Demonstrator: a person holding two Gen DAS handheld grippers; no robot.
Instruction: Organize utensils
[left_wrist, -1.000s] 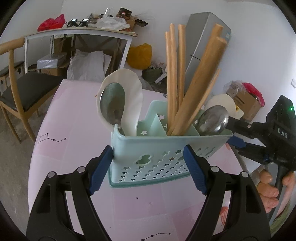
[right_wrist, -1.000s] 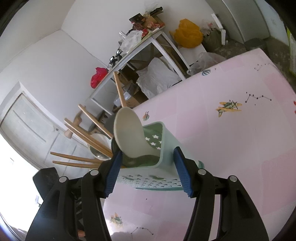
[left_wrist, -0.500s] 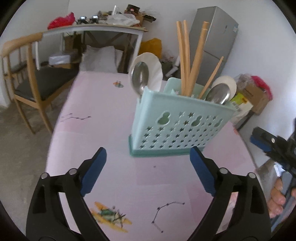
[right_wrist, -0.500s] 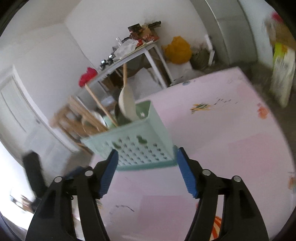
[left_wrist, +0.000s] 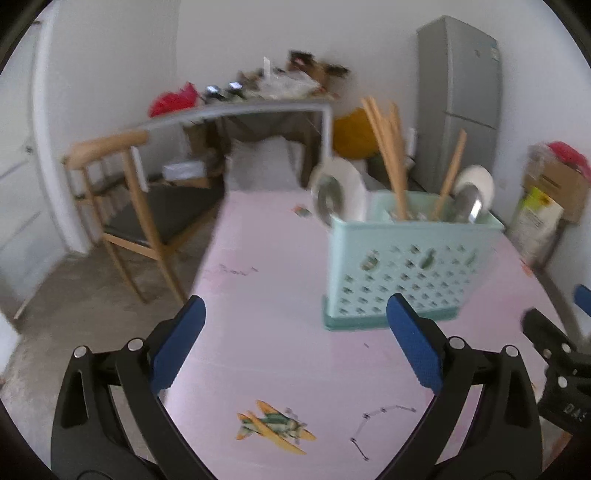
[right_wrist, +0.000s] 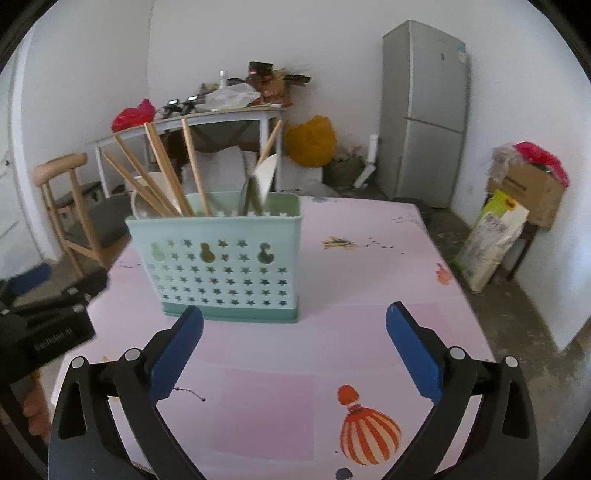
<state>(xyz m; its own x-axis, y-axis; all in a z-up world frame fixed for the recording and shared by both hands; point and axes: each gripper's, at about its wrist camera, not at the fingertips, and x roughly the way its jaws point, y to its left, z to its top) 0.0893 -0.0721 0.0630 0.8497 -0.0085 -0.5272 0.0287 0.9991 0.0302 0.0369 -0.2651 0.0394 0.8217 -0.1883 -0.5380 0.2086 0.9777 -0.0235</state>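
Note:
A mint-green perforated utensil caddy (left_wrist: 406, 269) (right_wrist: 225, 266) stands upright on the pink table (left_wrist: 277, 350) (right_wrist: 369, 288). It holds wooden chopsticks (left_wrist: 388, 158) (right_wrist: 166, 173), a metal spoon (left_wrist: 327, 203) and white spoons (left_wrist: 351, 188) (right_wrist: 267, 177). My left gripper (left_wrist: 295, 306) is short of the caddy, its jaws opening with nothing between them. My right gripper (right_wrist: 295, 314) is also back from the caddy, jaws opening and empty. One of the right gripper's fingers (left_wrist: 543, 332) shows at the left wrist view's right edge.
A wooden chair (left_wrist: 122, 206) (right_wrist: 62, 184) stands past the table's left side. Behind are a cluttered white side table (right_wrist: 184, 122), a grey fridge (left_wrist: 458, 103) (right_wrist: 424, 110), a cardboard box (right_wrist: 532, 192) and a sack (right_wrist: 491, 240).
Both grippers have drawn back from the caddy, which sat between their jaws a second ago, and both jaws have widened. The right wrist view has rolled level.

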